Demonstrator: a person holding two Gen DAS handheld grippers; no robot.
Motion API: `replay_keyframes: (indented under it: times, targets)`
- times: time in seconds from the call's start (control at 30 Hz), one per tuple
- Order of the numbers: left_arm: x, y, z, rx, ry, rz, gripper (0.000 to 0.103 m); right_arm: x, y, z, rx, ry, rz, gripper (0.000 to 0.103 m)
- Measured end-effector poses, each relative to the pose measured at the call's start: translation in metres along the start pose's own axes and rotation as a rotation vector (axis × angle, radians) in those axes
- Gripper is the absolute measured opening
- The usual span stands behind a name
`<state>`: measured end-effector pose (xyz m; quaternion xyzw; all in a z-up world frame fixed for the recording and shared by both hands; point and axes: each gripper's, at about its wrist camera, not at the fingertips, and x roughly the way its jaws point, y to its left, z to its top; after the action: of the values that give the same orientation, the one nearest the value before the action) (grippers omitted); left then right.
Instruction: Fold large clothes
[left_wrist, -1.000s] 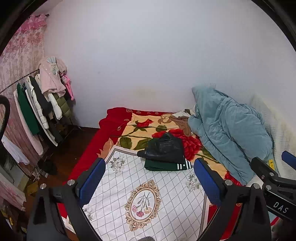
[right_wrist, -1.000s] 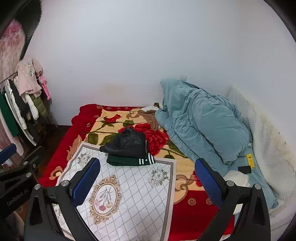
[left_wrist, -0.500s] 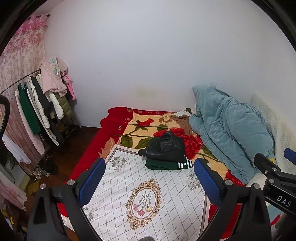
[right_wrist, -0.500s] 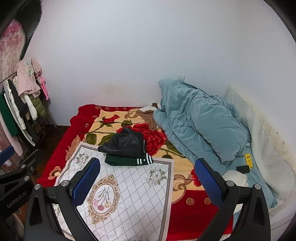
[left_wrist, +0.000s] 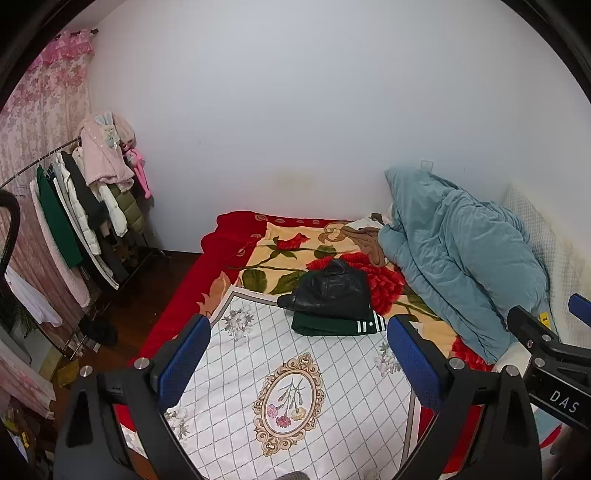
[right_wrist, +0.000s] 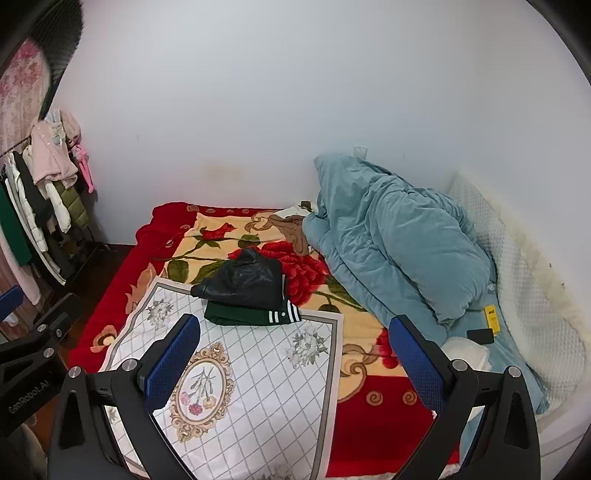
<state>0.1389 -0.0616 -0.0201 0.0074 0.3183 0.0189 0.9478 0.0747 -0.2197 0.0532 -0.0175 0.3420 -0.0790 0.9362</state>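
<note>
A folded black jacket (left_wrist: 332, 286) lies on top of a folded dark green garment with white stripes (left_wrist: 334, 326) at the far edge of a white quilted mat (left_wrist: 288, 391) on the bed. The stack also shows in the right wrist view, black jacket (right_wrist: 243, 282) over green garment (right_wrist: 255, 315). My left gripper (left_wrist: 299, 354) is open and empty, held above the mat, well short of the stack. My right gripper (right_wrist: 293, 358) is open and empty, also above the mat (right_wrist: 251, 387).
A red floral blanket (left_wrist: 280, 251) covers the bed. A bunched blue duvet (right_wrist: 399, 243) lies at the right, with a white pillow (right_wrist: 524, 295) behind it. A rack of hanging clothes (left_wrist: 85, 206) stands at the left. A yellow item (right_wrist: 491, 317) and a black item (right_wrist: 480, 335) lie near the duvet.
Both grippers have drifted slightly; the view shifted a little up and back from the stack. Nothing was picked up or released.
</note>
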Motion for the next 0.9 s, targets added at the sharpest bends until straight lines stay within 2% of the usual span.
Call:
replay_keyframes:
  times: [0.9]
  targets:
    - [0.001, 0.008, 0.002, -0.018, 0.002, 0.009, 0.098, 0.001, 0.006, -0.011, 0.002, 0.001, 0.003, 0.103]
